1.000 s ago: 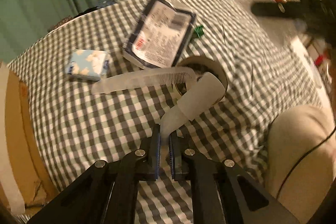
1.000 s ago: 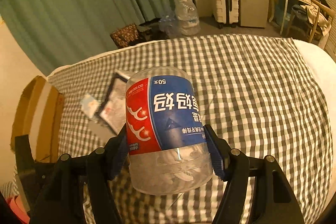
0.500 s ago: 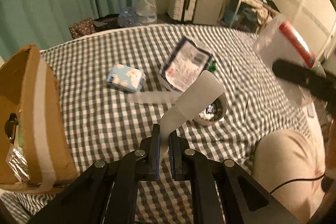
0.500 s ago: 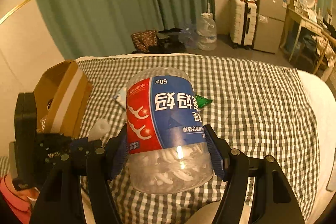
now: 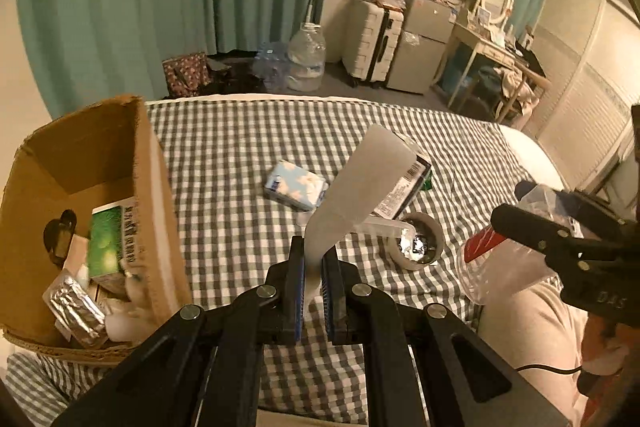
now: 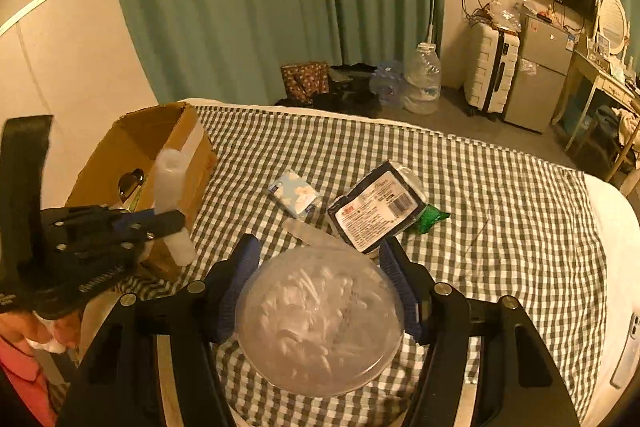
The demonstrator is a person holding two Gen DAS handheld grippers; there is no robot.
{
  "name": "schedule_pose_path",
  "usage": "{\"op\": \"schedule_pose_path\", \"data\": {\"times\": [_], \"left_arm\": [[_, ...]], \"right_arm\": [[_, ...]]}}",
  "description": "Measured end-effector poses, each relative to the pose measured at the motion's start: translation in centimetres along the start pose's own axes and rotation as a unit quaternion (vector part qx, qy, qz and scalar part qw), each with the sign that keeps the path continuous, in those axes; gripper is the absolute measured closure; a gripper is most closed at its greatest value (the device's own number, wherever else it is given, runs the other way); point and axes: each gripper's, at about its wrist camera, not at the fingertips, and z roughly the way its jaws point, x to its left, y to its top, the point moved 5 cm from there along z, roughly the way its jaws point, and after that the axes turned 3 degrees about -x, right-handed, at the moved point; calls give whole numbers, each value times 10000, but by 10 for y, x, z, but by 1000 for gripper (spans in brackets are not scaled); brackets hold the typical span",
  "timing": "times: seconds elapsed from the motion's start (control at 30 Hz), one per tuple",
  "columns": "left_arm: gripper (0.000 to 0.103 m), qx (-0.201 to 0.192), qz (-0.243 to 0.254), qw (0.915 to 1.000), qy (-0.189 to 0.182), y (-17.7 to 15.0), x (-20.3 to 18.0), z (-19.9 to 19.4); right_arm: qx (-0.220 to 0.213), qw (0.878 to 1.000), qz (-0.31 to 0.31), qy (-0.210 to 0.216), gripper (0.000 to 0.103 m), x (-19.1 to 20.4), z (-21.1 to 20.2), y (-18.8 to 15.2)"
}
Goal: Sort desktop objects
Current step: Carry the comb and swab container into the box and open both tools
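Checkered bed, box at left. Left tool pinching tube by its tip; right tool clamping jar of picks. Risking tube slipping, jar squirting free before reaching box.

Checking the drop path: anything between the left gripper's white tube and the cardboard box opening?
Nothing visible. The left gripper holds the white tube above the checked cloth, right of the cardboard box; the box's near wall is the only thing to clear.
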Motion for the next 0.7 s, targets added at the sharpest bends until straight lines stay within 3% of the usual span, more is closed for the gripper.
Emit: {"op": "schedule_pose_path", "data": {"times": [0.33,0.63,0.7], "left_arm": [[96,-137,-415,9987,281,12,59,-15],[95,-76,-860,9891,1189,15,161,-31],[87,-5,-951,9853,1417,8,179,-30]], "right_arm": [[128,9998,-169,71,40,23,9,6],[222,9974,-617,300,40,76,28,20],[242,9959,-758,423,40,95,35,26]]}}
